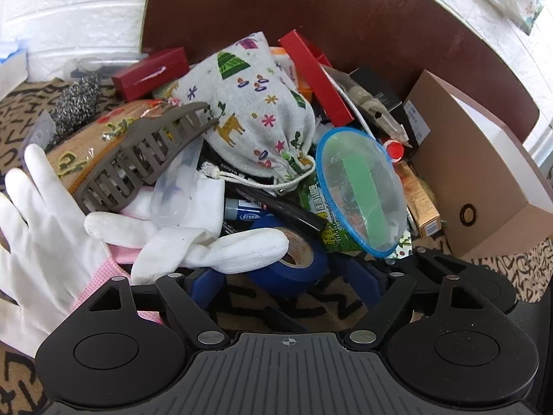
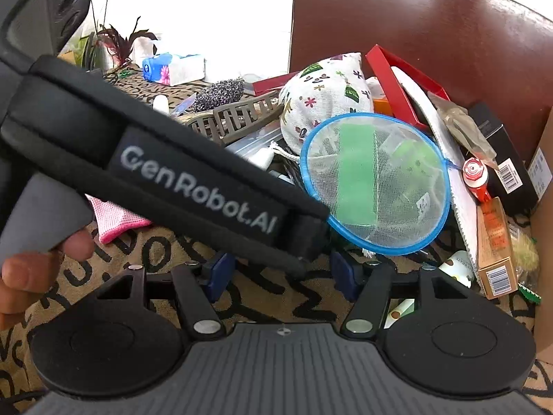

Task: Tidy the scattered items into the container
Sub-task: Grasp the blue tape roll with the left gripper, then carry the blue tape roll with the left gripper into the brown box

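A heap of loose items lies on a patterned cloth (image 1: pixel 293 304). My left gripper (image 1: pixel 285 285) is open and low at the heap's near edge. A blue tape roll (image 1: pixel 297 269) and a white glove's finger (image 1: pixel 242 249) lie just beyond its pads, untouched. Behind them are a printed drawstring bag (image 1: pixel 255 103), a blue-rimmed net (image 1: pixel 363 186) and a grey claw clip (image 1: pixel 145 159). My right gripper (image 2: pixel 281 276) is open over bare cloth, near the net (image 2: pixel 376 180) and the bag (image 2: pixel 325 97). A cardboard box (image 1: pixel 484 173) stands at the right.
The left gripper's black strap (image 2: pixel 193 180) crosses the right wrist view, with a person's bare fingers (image 2: pixel 27 276) under it. A brown board (image 1: pixel 311 7) backs the heap. A red box (image 1: pixel 152 72), a steel scourer (image 1: pixel 77 102) and a pink-cuffed glove (image 1: pixel 41 228) lie left.
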Motion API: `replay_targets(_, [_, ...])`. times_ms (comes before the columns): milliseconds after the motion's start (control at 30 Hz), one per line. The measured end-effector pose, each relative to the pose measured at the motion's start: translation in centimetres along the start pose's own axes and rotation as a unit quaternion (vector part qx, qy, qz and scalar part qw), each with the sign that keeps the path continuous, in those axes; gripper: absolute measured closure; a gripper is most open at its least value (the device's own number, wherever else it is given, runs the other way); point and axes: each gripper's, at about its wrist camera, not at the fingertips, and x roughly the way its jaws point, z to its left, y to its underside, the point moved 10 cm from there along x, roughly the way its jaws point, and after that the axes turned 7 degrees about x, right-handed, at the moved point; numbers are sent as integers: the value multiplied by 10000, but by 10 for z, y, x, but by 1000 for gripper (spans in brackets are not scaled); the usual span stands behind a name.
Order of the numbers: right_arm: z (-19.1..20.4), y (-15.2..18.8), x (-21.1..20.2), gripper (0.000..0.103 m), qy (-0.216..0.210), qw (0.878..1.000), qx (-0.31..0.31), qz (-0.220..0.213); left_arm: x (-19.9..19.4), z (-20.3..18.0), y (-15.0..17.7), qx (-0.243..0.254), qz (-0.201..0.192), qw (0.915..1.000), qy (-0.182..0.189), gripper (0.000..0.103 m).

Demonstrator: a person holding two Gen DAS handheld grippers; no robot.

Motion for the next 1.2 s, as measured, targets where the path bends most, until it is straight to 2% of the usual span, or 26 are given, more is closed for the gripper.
replay_targets(67, [2,-1,0,35,-47,10000,18,-3,1,1,-1,43,-14,10000,-78,15])
replay_targets(167, [6,-2,-2,35,-145,9999,70,-27,-7,-1,-4,-177,-123,9996,181,14])
replay_targets(267, [7,-5,-3,35,-192,9997,103,-96,-12,0,-11,-17,-312,9995,-32,14])
replay_targets(300, [6,-6,-1,35,-149,9997,141,-108,-9,1,-12,37,-270,9995,-136,14])
replay_targets(367, [3,-11,3,36,-87,9996,241,-144,0,-1,-14,91,-156,9998,-86,14])
replay_targets(467, [-2,-10,9,42,-59,9994,338,-45,11,-3,-12,118,4,9999,46,25])
replay_targets(567, [-7,-5,3,43,-82,9991,422,-26,11,-6,-3,108,149,9996,224,43])
replay_targets(767, [1,12,-23,43,-147,9998,76,68,-11,-27,20,339,259,9985,339,43])
replay_targets(900, [4,40,-58,43,-238,9994,11,263,-25,-50,48,417,481,9964,553,43])
replay_targets(1000, [6,59,-81,43,-149,9992,-136,334,-36,-69,66,463,592,9947,707,40])
replay_targets(1033, [5,64,-88,43,-117,9992,-146,349,-39,-76,72,525,616,9938,757,35])
replay_targets(1200, [1,88,-118,43,-39,9991,30,418,-51,-102,91,746,784,9893,979,32])
